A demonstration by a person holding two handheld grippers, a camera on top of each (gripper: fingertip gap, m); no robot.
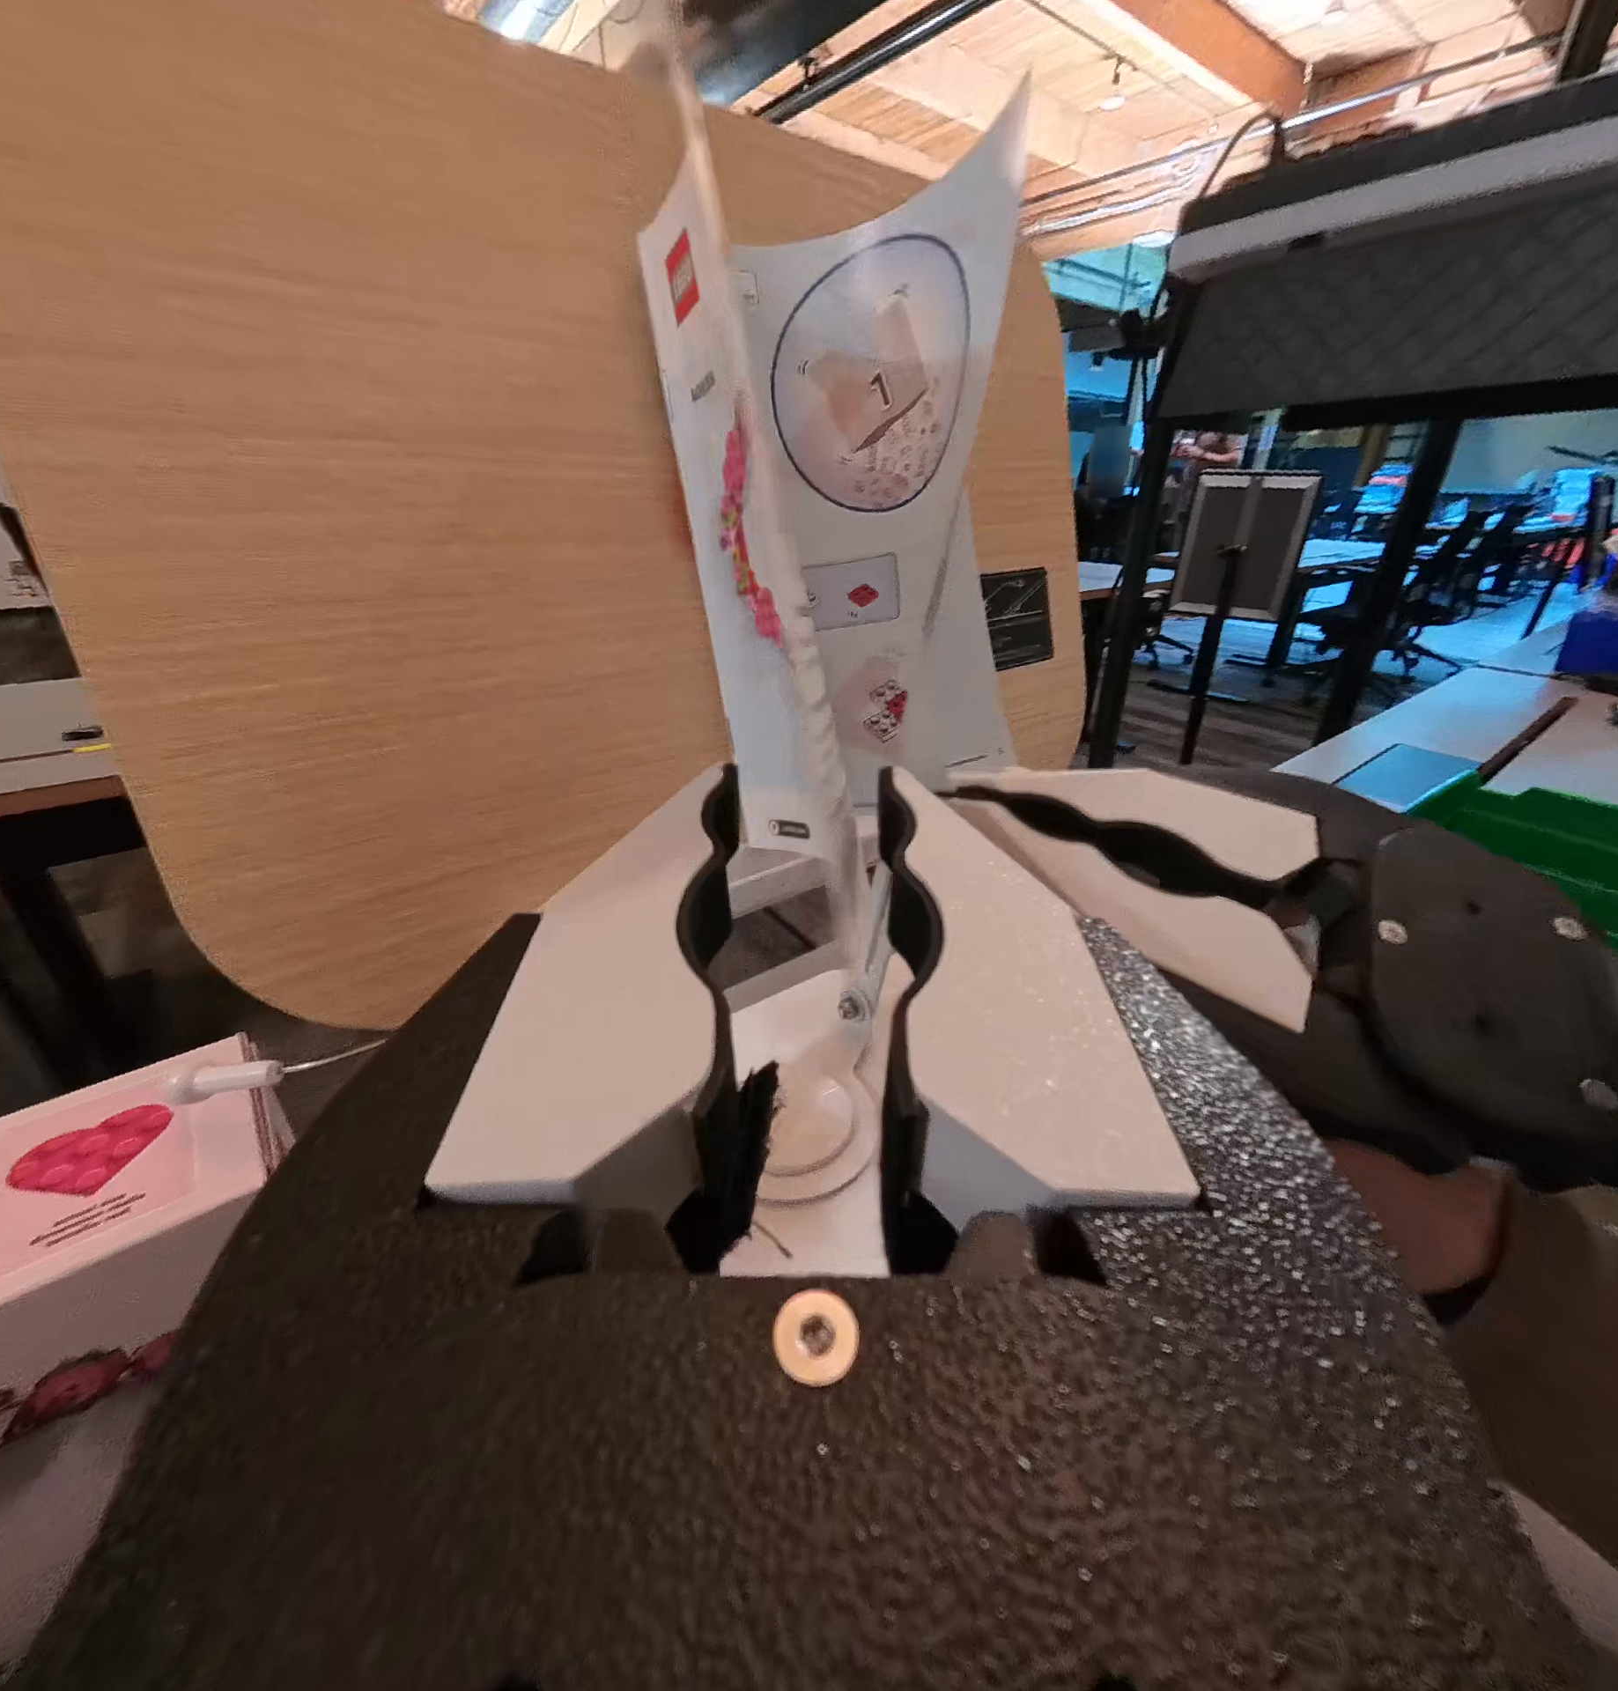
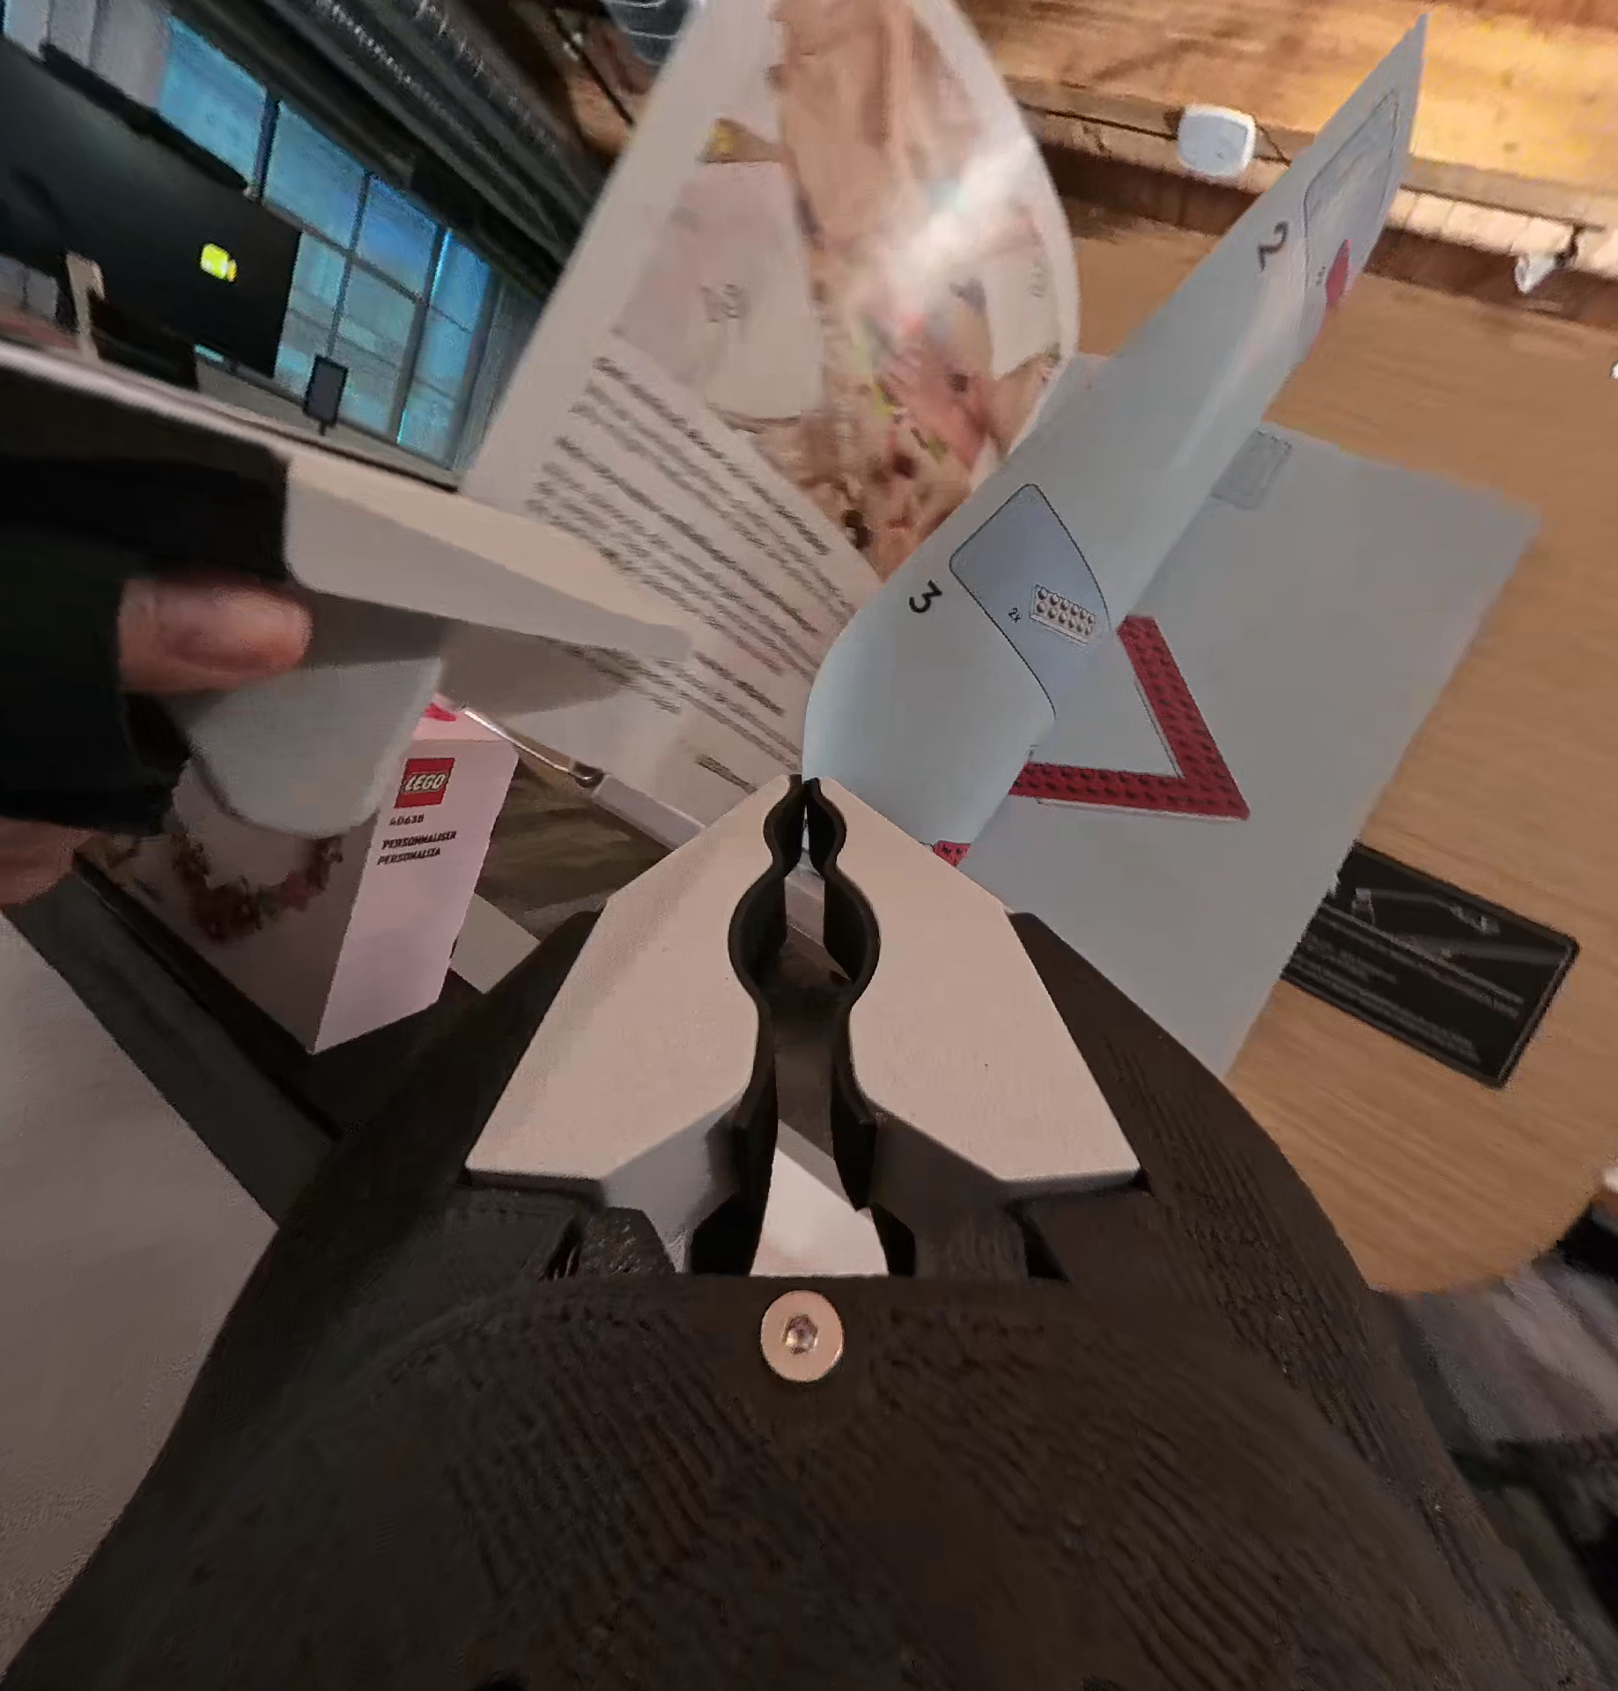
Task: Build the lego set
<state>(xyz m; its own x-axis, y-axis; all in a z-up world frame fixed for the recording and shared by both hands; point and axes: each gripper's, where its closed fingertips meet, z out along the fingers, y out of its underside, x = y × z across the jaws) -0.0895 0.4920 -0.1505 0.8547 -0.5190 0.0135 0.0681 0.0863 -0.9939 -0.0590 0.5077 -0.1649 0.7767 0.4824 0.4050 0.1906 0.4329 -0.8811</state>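
An open instruction booklet (image 1: 878,412) stands upright with its pages fanned and blurred. My left gripper (image 1: 805,805) is open, and the booklet's lower edge hangs in the gap between its jaws without being pinched. My right gripper (image 2: 807,796) is shut on the lower edge of a booklet page (image 2: 924,659); it also shows at the right of the left wrist view (image 1: 956,794). The pink and white set box (image 1: 100,1208) sits low on the left and also shows in the right wrist view (image 2: 402,869). No loose bricks are in view.
A wooden tabletop (image 1: 375,503) is tipped upright right behind the booklet, with a black plate (image 2: 1427,970) on it. A white stand foot (image 1: 814,1125) lies under my left jaws. A green bin (image 1: 1555,842) is at the right. A gloved hand (image 2: 192,631) holds the left gripper. The gap from one gripper's tips to the other's is roughly 4 cm.
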